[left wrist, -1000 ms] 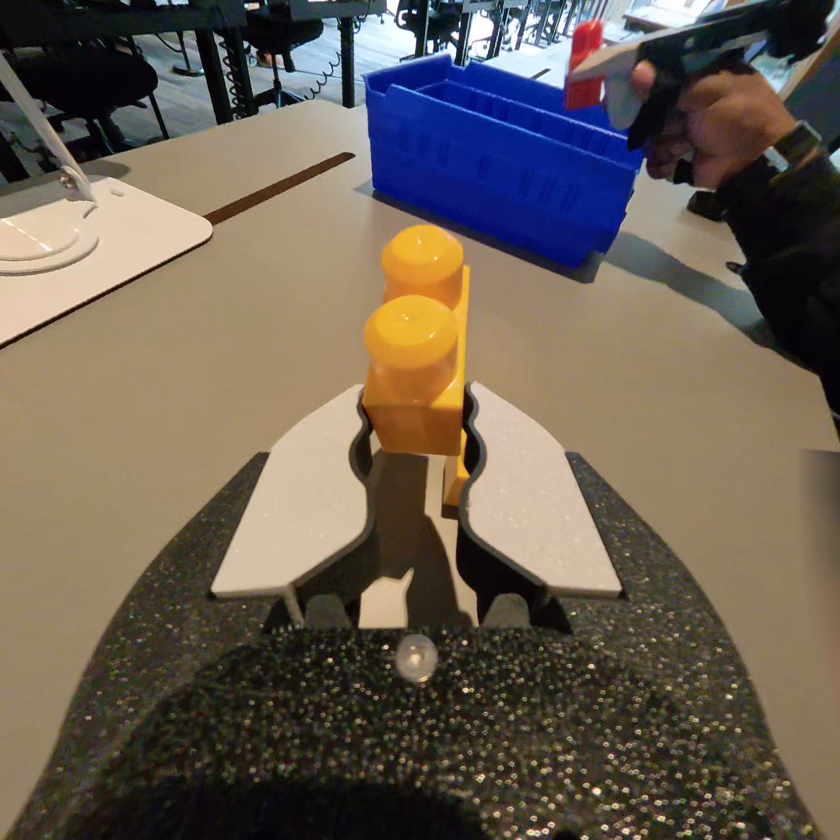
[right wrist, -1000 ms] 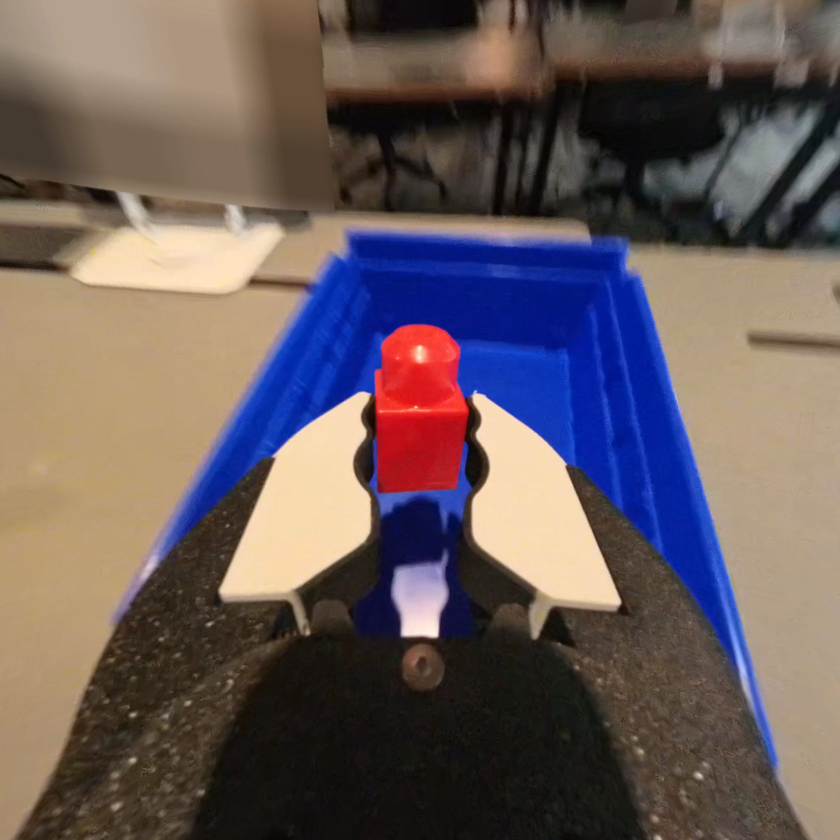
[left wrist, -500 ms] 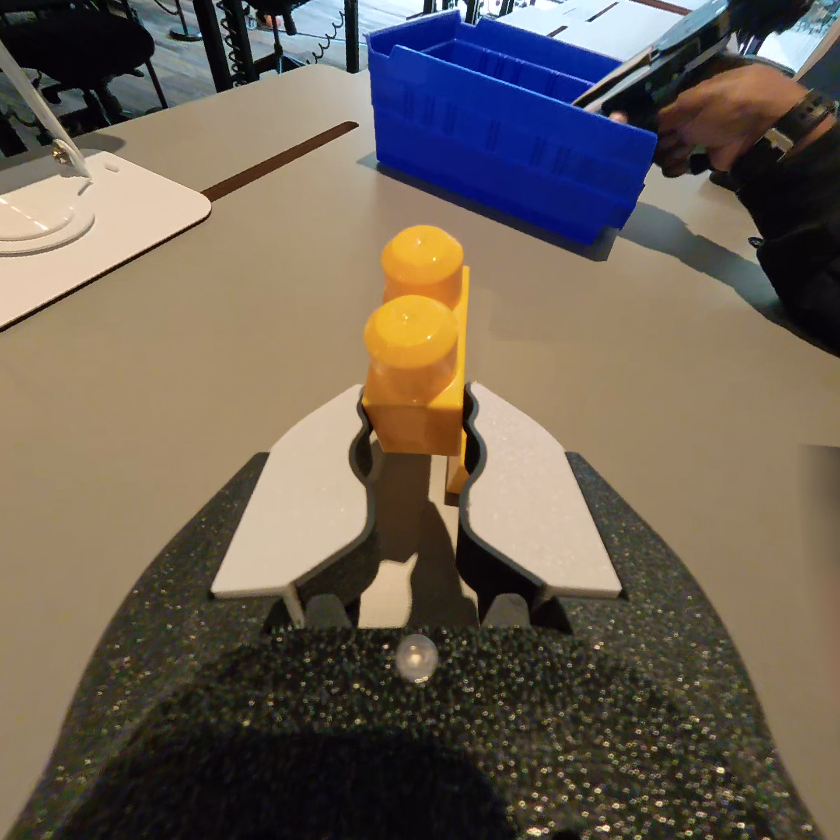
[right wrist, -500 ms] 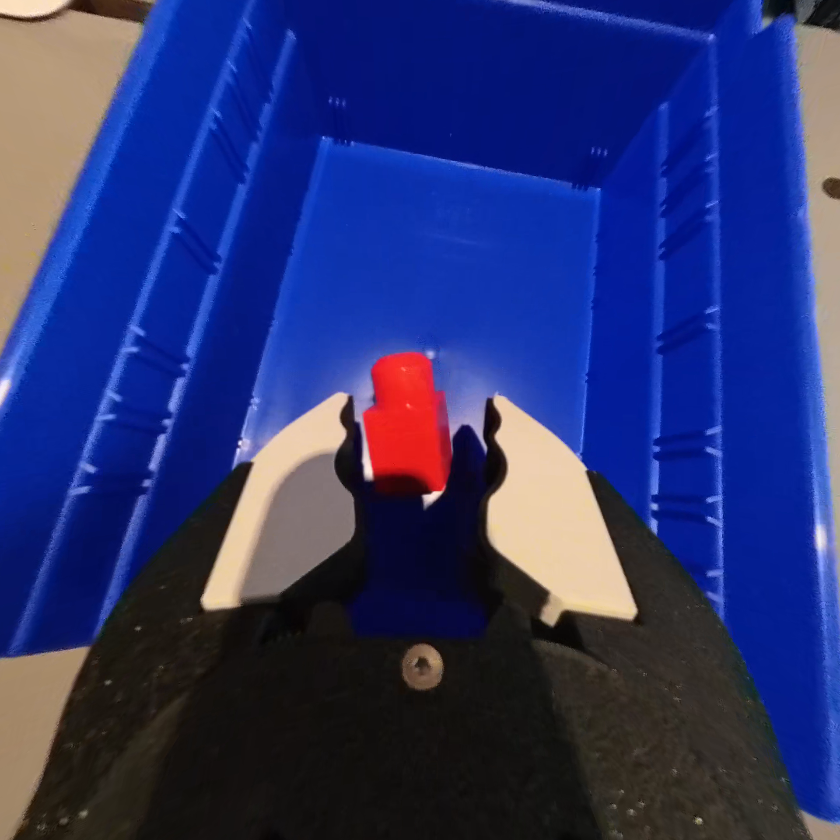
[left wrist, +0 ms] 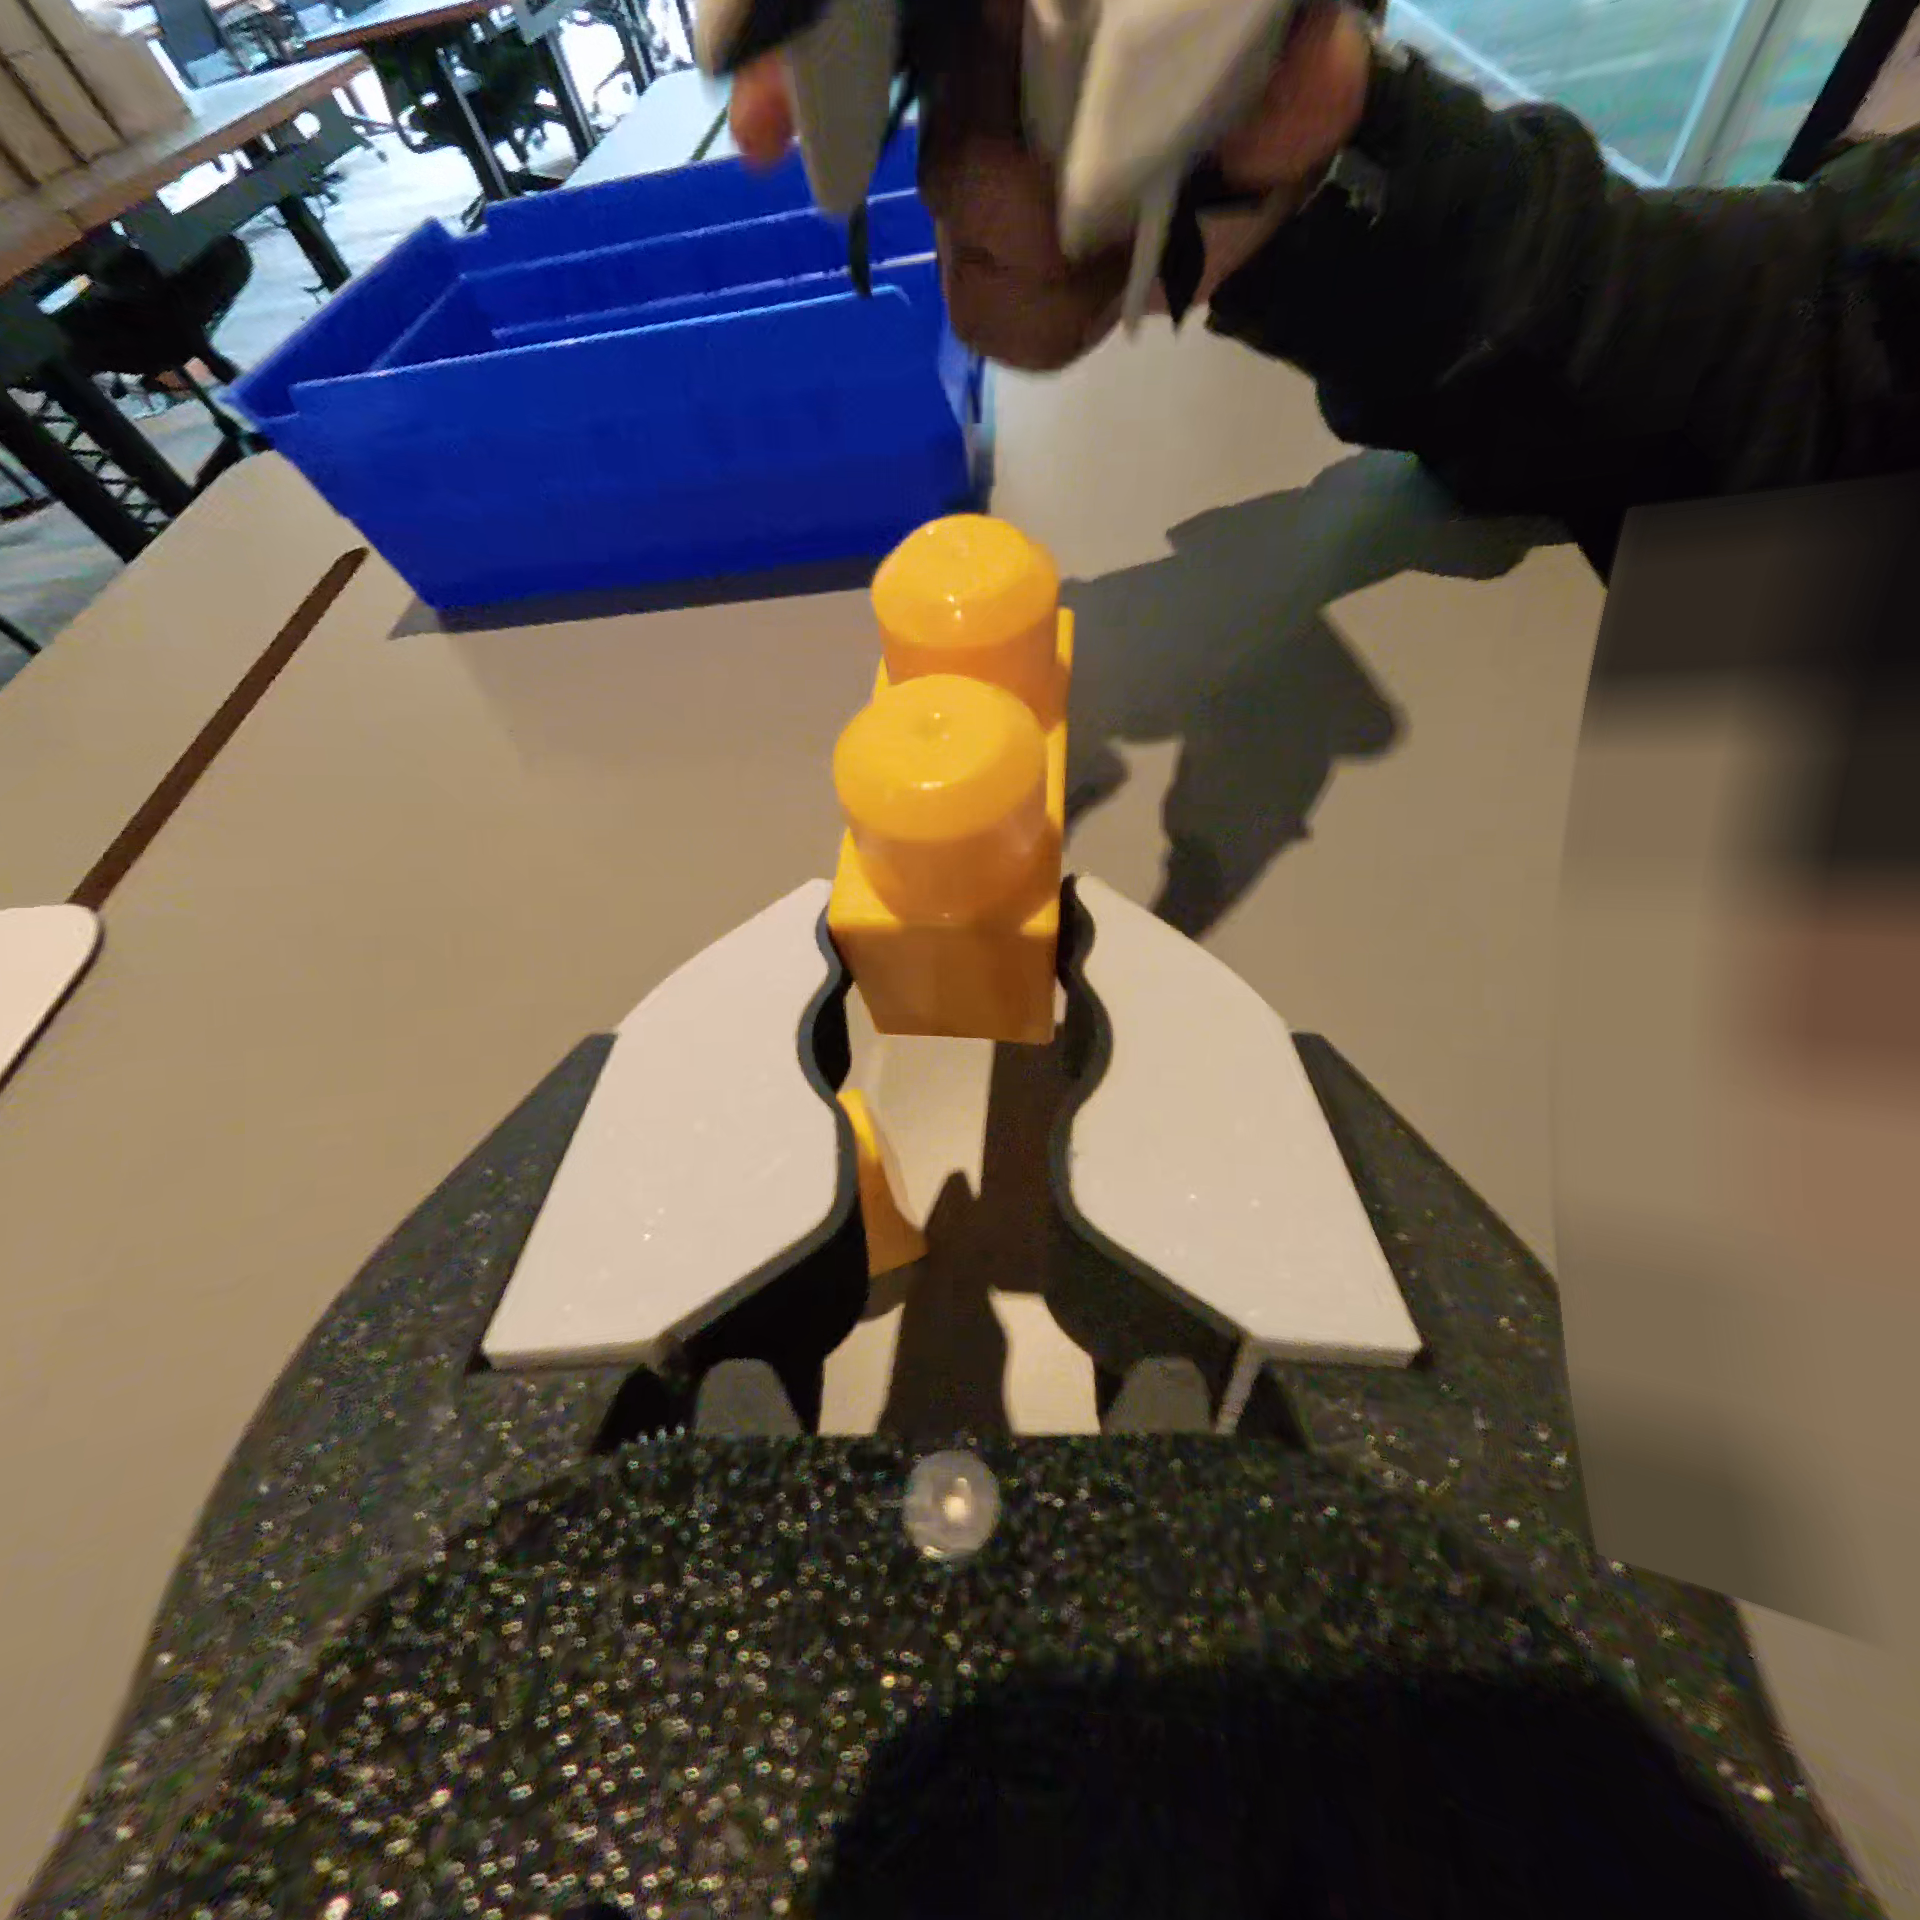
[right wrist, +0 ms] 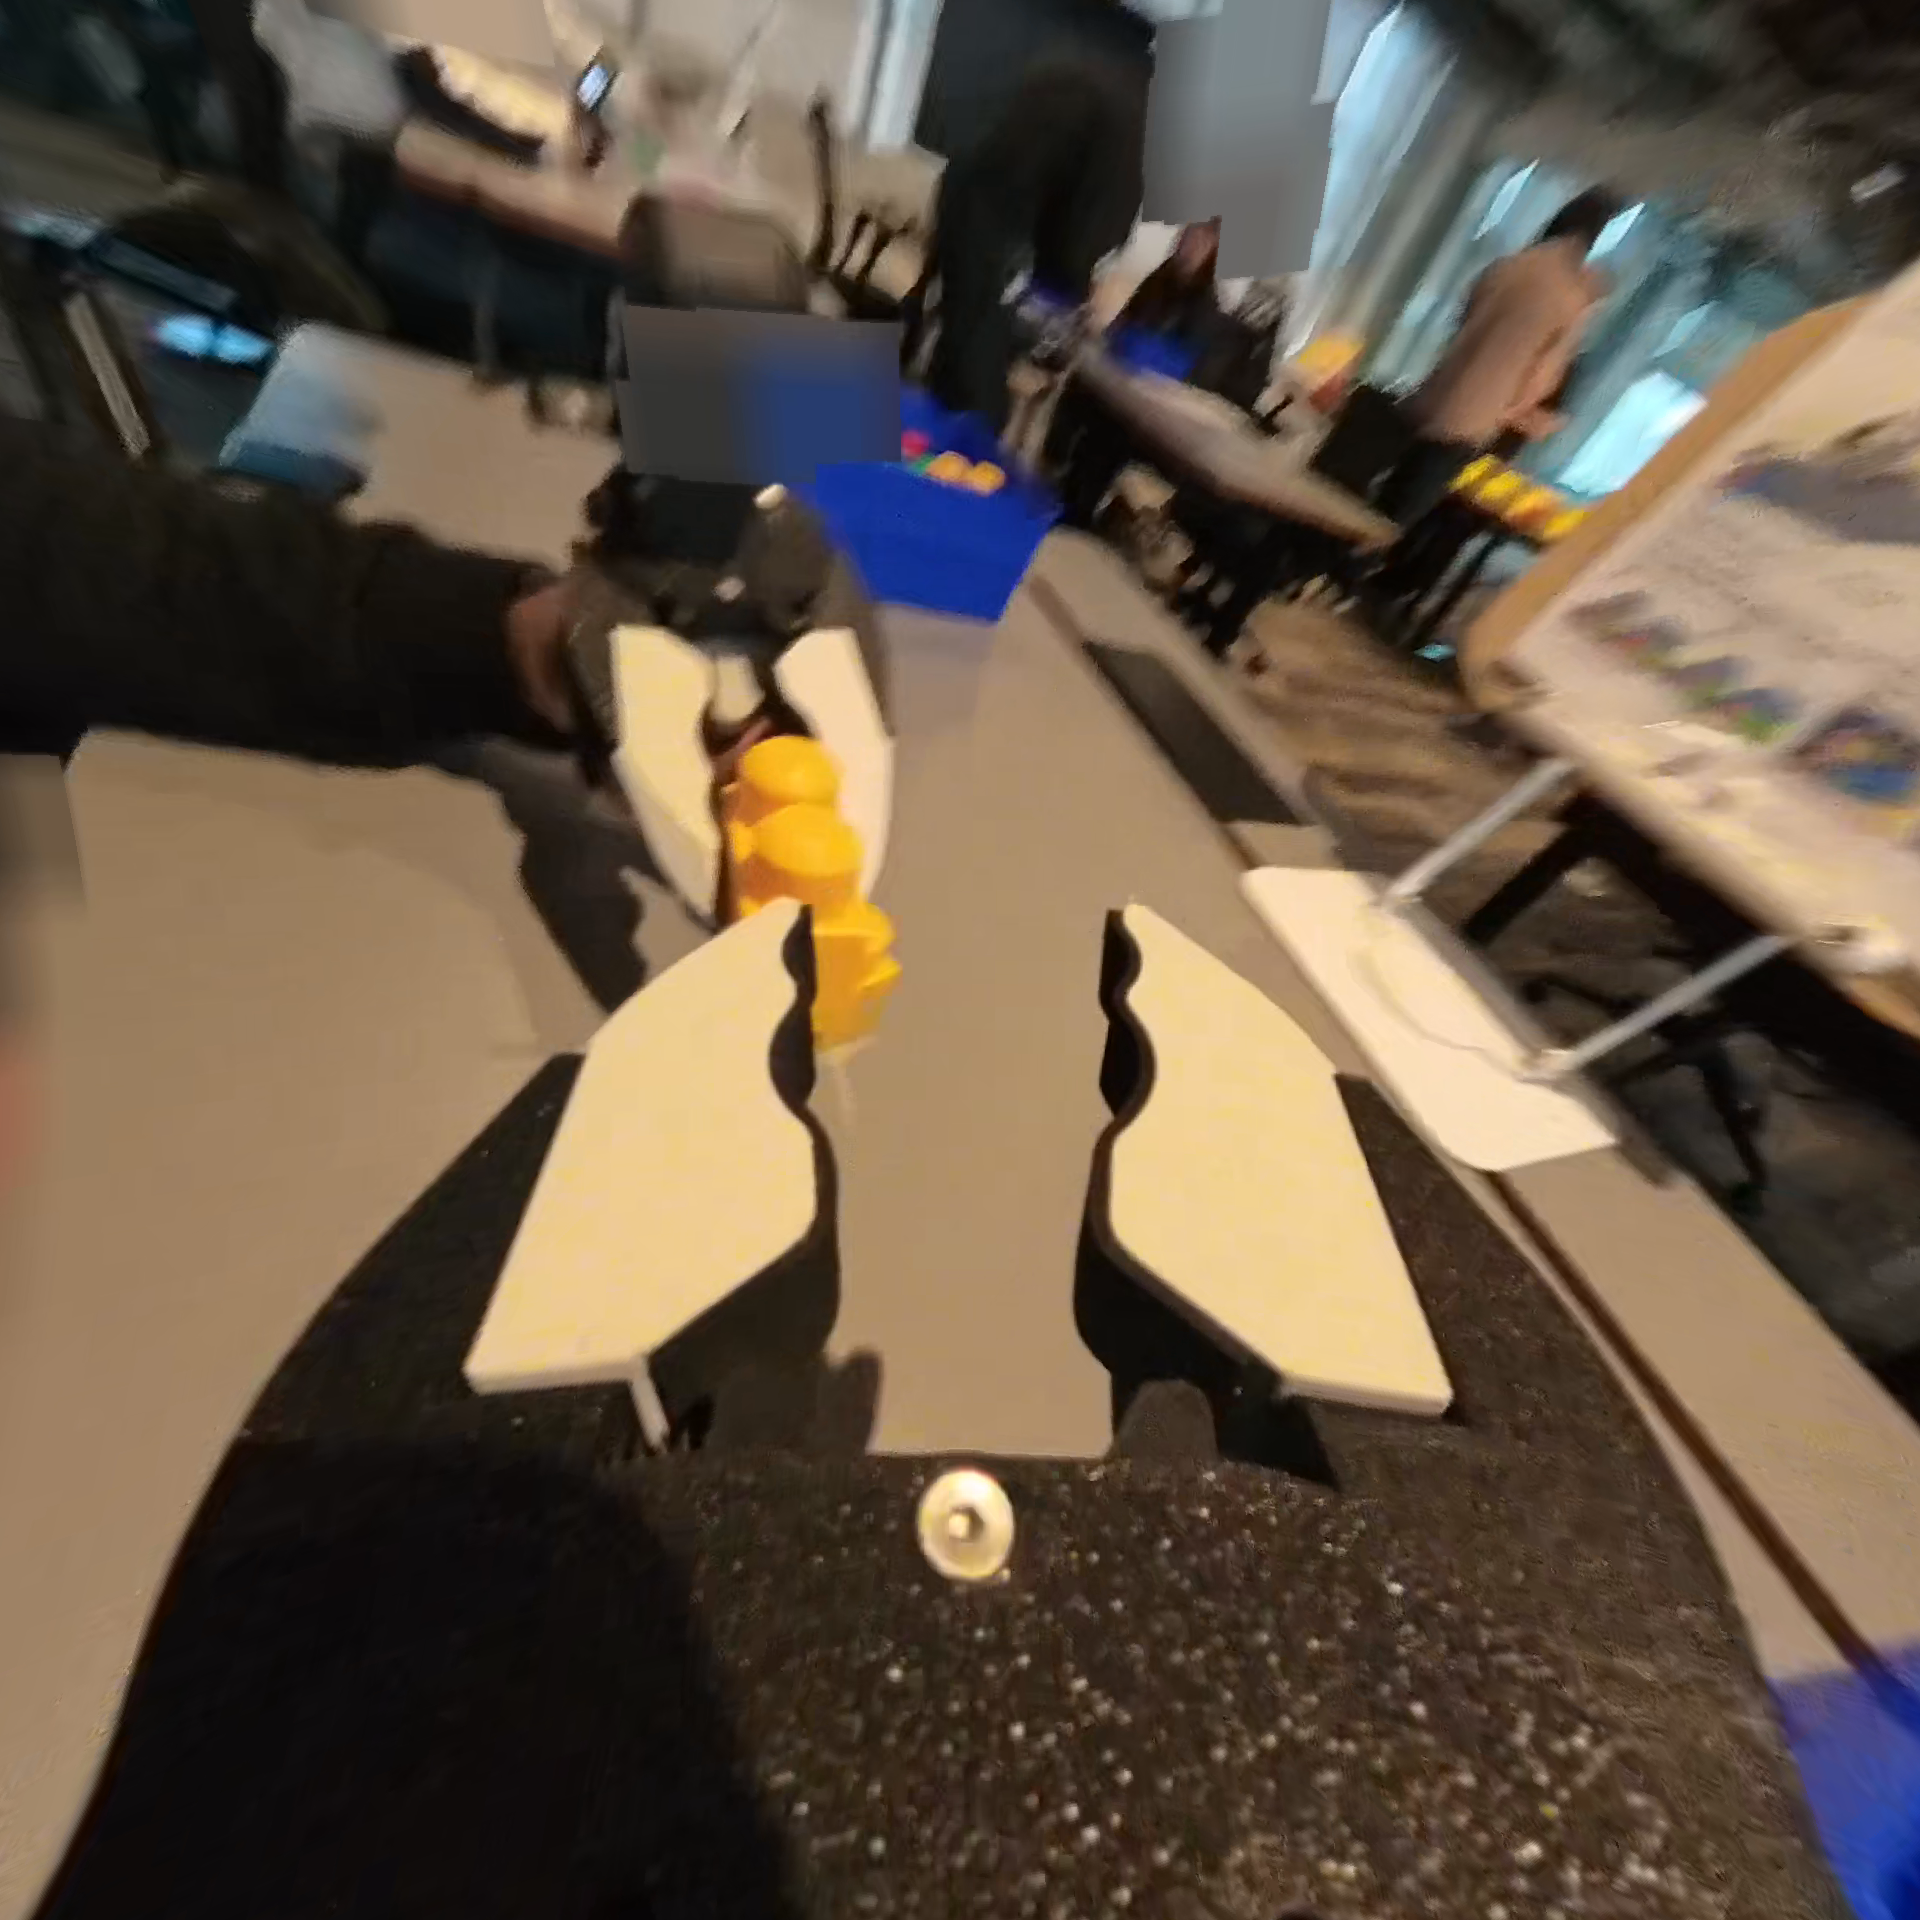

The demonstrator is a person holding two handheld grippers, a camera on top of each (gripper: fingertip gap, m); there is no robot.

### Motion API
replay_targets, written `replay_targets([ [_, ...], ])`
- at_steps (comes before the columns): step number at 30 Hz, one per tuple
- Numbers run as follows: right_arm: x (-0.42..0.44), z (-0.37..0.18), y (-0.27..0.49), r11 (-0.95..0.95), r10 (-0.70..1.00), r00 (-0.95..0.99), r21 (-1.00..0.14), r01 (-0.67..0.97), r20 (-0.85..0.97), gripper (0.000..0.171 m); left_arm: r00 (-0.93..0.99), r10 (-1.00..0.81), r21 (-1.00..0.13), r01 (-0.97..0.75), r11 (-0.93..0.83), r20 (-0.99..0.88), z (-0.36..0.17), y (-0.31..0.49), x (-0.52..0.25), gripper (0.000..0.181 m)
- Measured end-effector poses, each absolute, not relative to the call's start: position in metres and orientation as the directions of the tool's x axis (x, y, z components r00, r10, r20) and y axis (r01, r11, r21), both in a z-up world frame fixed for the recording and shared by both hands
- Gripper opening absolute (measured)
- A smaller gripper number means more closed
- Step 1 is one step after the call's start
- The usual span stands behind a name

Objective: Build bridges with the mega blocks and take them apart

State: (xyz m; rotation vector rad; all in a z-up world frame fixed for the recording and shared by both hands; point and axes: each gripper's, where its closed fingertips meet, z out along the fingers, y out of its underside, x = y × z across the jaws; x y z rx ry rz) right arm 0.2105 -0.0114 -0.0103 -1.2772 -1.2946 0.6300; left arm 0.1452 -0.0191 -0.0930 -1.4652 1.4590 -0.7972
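Item: yellow two-stud block (left wrist: 951, 831), glossy moulded plastic, two rounded studs in line on a rectangular base, standing upright.

Location: it is being held in front of the blue bin (left wrist: 623, 416), nearer the camera than the bin, above the grey surface (left wrist: 416, 831). A second yellow block (right wrist: 850, 971) is being seen beneath it; whether the two are joined cannot be told.

Left gripper (left wrist: 951, 956): its jaws are being kept clenched on the base of the yellow two-stud block, judged to be steadying it so that a piece can be pulled off.

Right gripper (right wrist: 956, 971): its jaws are being held released and empty, pointed away from the blue bin toward the yellow two-stud block, judged to be lining up for a grasp.
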Motion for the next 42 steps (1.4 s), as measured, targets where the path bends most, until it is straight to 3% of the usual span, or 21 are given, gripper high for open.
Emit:
replay_targets([
  [6,0.17,-0.056,-0.03,0.219,0.955,0.102,-0.893,0.393,0.279,0.057,0.061,-0.987,-0.915,-0.387,0.112,-0.146,-0.092,-0.027,0.151,0.037],
  [11,0.159,-0.073,-0.035,0.22,0.96,0.065,-0.877,0.427,0.273,0.05,0.05,-0.988,-0.909,-0.401,0.112,-0.144,-0.096,-0.028,0.152,0.037],
  [13,0.16,-0.074,-0.032,0.224,0.955,0.078,-0.869,0.441,0.285,0.037,0.04,-0.989,-0.905,-0.411,0.113,-0.142,-0.099,-0.029,0.153,0.037],
  [16,0.161,-0.064,-0.03,0.239,0.947,0.1,-0.88,0.41,0.304,0.036,0.066,-0.989,-0.926,-0.365,0.096,-0.129,-0.093,-0.025,0.156,0.038],
  [20,0.189,-0.009,-0.006,0.291,0.869,0.335,-0.923,0.252,0.365,0.036,0.217,-0.969,-0.97,-0.234,0.062,-0.115,-0.068,-0.003,0.146,0.075],
  [23,0.272,0.044,0.039,0.299,0.666,0.681,-0.946,0.129,0.303,0.036,0.334,-0.941,-0.981,-0.192,-0.002,-0.063,-0.06,0.019,0.128,0.078],
  [25,0.353,0.047,0.076,0.199,0.42,0.876,-0.966,0.165,0.236,0.036,0.403,-0.915,-0.973,-0.225,-0.059,-0.038,-0.068,0.032,0.116,0.074],
  [28,0.46,-0.002,0.112,-0.135,0.132,0.971,-0.967,0.216,0.199,0.036,0.492,-0.87,-0.93,-0.331,-0.159,-0.026,-0.092,0.049,0.103,0.072],
  [33,0.533,-0.078,0.125,-0.491,0.022,0.982,-0.853,0.175,0.189,0.036,0.494,-0.869,-0.898,-0.394,-0.194,-0.029,-0.108,0.05,0.106,0.074],
  [42,0.543,-0.11,0.125,-0.609,0.038,0.971,-0.765,0.211,0.237,0.036,0.479,-0.876,-0.866,-0.46,-0.194,-0.058,-0.118,0.047,0.107,0.075],
])
